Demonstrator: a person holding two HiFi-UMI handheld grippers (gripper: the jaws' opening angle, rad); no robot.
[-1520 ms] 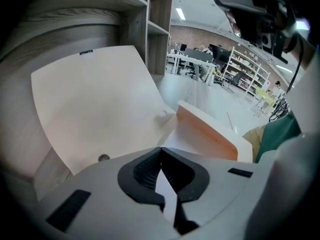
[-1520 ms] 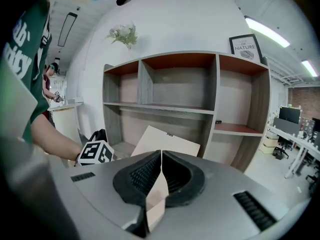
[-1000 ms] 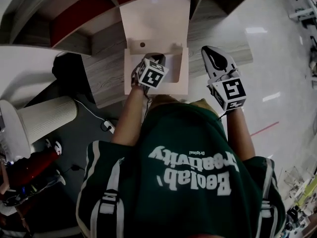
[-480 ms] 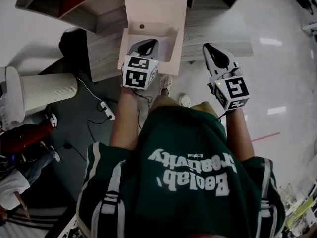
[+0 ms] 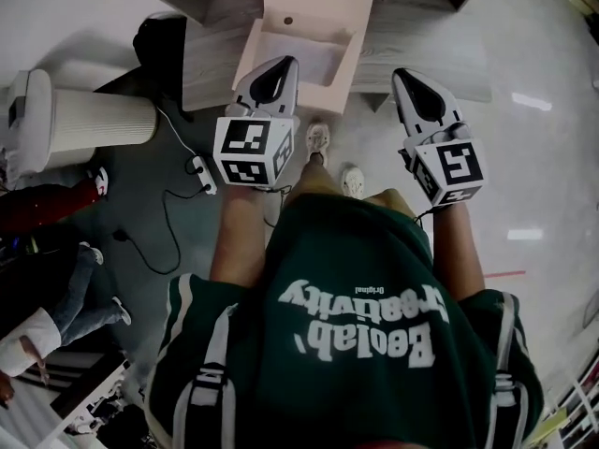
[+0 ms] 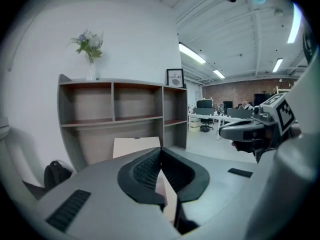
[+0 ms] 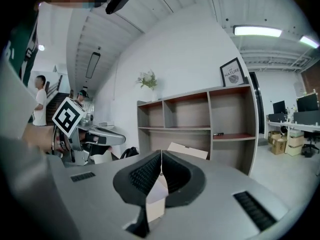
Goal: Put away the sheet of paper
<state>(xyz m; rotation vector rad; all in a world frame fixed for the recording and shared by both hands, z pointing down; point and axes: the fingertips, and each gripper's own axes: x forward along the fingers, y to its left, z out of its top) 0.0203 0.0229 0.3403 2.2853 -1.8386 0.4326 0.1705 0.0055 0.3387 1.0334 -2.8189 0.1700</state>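
Both grippers are held up in front of the green shirt [image 5: 365, 344], side by side and well apart. The left gripper [image 5: 281, 66] is clamped tight on the sheet of paper [image 5: 318, 3]. The peach sheet is pinched at its near left part, a folded-up flap is seen right by the jaws, and the rest is stood up beyond the tips, in front of the grey shelf unit [image 6: 95, 122]. The right gripper [image 5: 407, 78] is kept off to the sheet's right, not touching it. Its jaws are pressed together too, and a small pale scrap [image 7: 156, 196] is caught in the seam behind the tips (what exactly it is can't be made out, tbh). On top of the shelf unit a vase of flowers [image 6: 90, 46] and a framed print [image 6: 174, 77] are seen.
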